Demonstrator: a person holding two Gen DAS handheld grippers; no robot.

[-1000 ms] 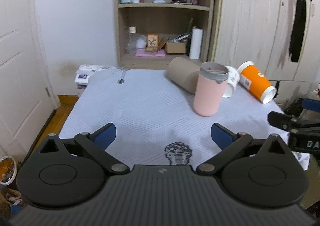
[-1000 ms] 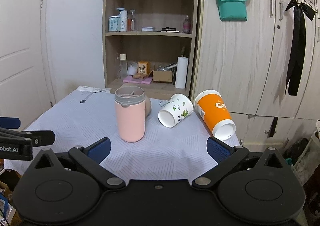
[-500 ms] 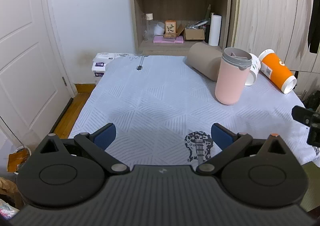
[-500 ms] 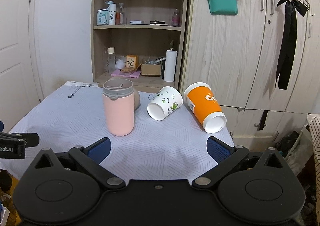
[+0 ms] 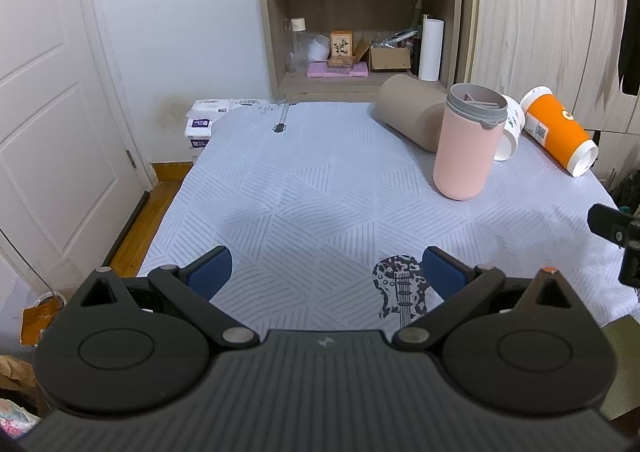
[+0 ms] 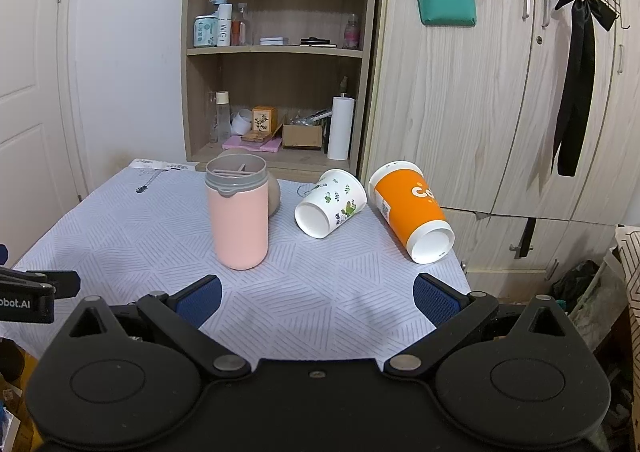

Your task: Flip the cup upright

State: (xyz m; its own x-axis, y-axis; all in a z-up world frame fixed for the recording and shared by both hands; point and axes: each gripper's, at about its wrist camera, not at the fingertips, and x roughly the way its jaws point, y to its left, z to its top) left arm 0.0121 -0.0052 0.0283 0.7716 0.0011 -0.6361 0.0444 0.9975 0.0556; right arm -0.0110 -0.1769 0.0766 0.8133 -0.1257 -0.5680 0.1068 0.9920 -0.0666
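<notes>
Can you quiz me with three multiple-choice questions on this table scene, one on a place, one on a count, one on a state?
1. Where does the white leaf-print cup lie?
A. Between the pink tumbler and the orange cup
B. Right of the orange cup
C. On the shelf

2. How many cups lie on their sides on the table?
A. One
B. Two
C. Three

3. What state is the right gripper in?
A. Shut on a cup
B. Shut, empty
C. Open, empty

Answers: 1 A, it sits between them in the right wrist view. 2 B, the white and orange cups lie tipped; the tumbler stands. 3 C, its fingers are spread with only cloth between.
</notes>
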